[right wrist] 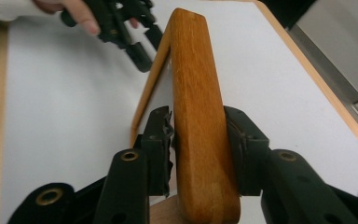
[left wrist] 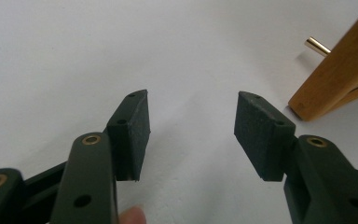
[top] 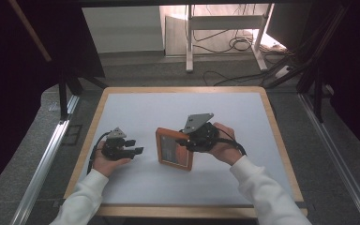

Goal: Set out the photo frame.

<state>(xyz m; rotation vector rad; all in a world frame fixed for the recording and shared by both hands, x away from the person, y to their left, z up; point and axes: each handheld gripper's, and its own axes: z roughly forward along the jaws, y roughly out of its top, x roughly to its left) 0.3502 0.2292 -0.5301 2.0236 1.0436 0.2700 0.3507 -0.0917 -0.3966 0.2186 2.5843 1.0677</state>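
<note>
A wooden picture frame (top: 173, 149) stands upright near the middle of the white table, its glass facing the person. My right gripper (top: 183, 142) reaches its upper right edge from the right. In the right gripper view the frame's edge (right wrist: 191, 70) runs up between the jaws of my right gripper (right wrist: 198, 140). The pads sit close on both sides, with a thin dark gap at the left pad (right wrist: 161, 149). My left gripper (top: 136, 146) rests low to the left of the frame, open and empty (left wrist: 191, 126). The frame's lower corner (left wrist: 335, 79) lies beyond its right jaw.
The table (top: 136, 108) has a light wooden rim. A brass pin (left wrist: 318, 45) sticks out behind the frame's corner. Beyond the table's far edge are a white stand's legs (top: 190, 42) and cables on the floor. Metal rails run along both sides.
</note>
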